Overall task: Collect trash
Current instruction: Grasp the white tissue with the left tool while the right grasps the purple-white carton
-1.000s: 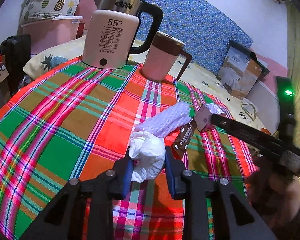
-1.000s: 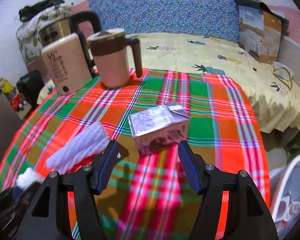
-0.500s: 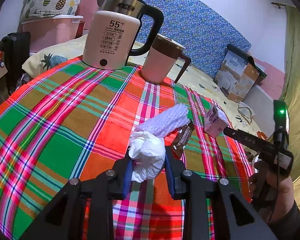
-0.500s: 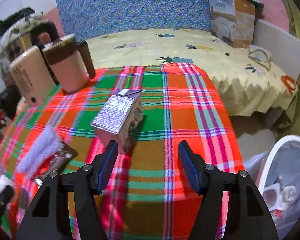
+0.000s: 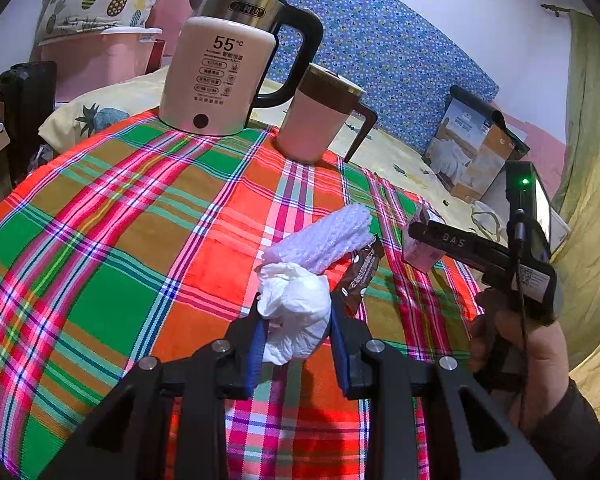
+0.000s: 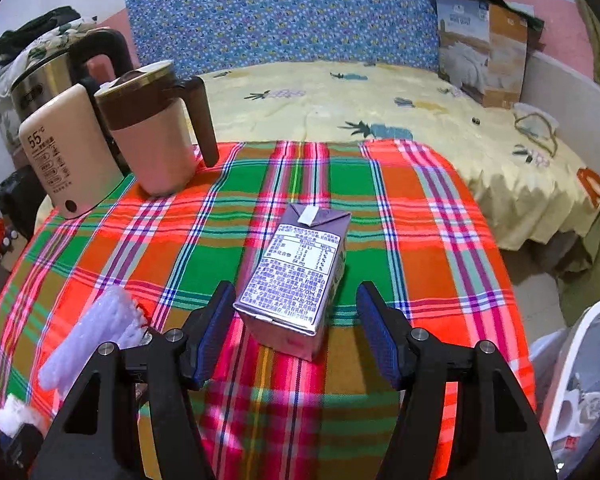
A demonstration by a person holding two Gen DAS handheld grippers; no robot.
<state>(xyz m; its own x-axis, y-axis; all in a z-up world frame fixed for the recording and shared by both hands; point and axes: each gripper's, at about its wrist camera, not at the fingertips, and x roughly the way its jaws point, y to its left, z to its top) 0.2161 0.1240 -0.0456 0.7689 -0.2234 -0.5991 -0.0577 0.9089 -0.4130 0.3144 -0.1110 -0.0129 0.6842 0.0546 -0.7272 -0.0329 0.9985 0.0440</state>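
plaid tablecloth (image 6: 400, 208) by bed (image 6: 380, 104) | left tool (image 5: 296, 322) grips tissue (image 5: 294, 308) | right tool (image 6: 296, 336) closing, unclamped

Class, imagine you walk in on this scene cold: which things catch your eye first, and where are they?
The loud plaid tablecloth covers the table. On it, a purple drink carton lies between the right gripper's open, closing jaws. The left gripper pinches a crumpled white tissue, with the kettle at the far edge.

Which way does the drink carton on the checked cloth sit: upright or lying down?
Lying down: the carton rests lengthwise, printed label side up.
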